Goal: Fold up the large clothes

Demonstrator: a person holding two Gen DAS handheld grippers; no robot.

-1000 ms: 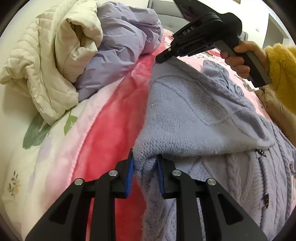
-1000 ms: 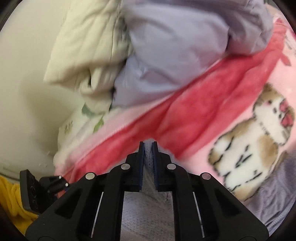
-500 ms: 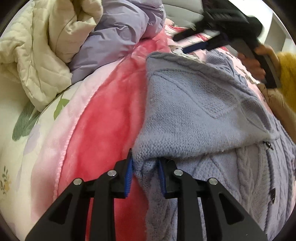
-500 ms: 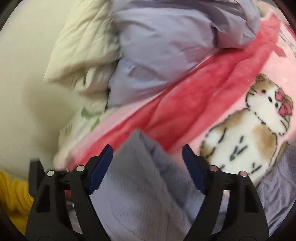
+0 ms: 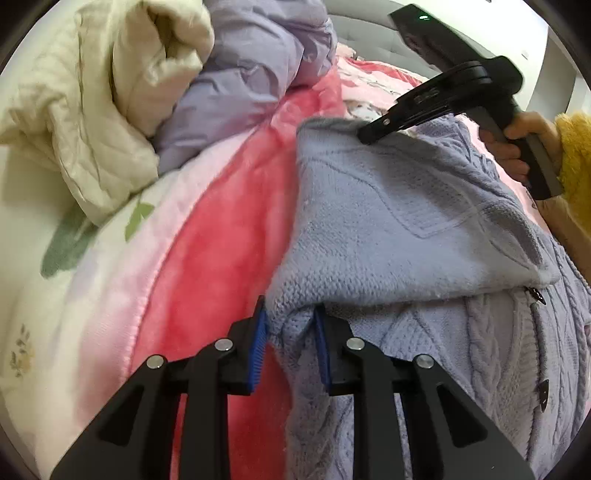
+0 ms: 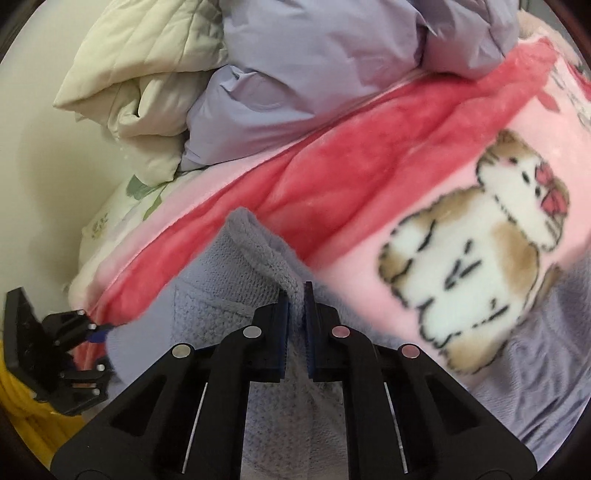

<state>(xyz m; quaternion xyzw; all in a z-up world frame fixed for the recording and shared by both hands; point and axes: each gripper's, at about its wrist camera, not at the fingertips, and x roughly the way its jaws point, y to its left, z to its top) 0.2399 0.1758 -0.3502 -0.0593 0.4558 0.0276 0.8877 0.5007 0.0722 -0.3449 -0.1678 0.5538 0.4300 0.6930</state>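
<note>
A lavender cable-knit cardigan [image 5: 399, 229] lies on a pink and red blanket, its near half folded over itself. My left gripper [image 5: 290, 334] is shut on the folded corner of the cardigan at the near left. My right gripper [image 6: 295, 314] is shut on the cardigan's far edge [image 6: 255, 266]; it also shows in the left wrist view [image 5: 373, 134] at the cardigan's far edge. The left gripper shows small at the lower left of the right wrist view [image 6: 92, 328].
A cream quilted duvet [image 5: 92, 122] and a lilac padded jacket [image 5: 251, 70] are piled at the far left. The blanket [image 6: 461, 251] has a cat print. A white floral sheet [image 5: 44, 295] lies at the left edge. A grey headboard [image 5: 369, 22] stands behind.
My right gripper, open over the cardigan half a second ago, has shut on its far edge again. My left gripper has kept its hold on the near corner.
</note>
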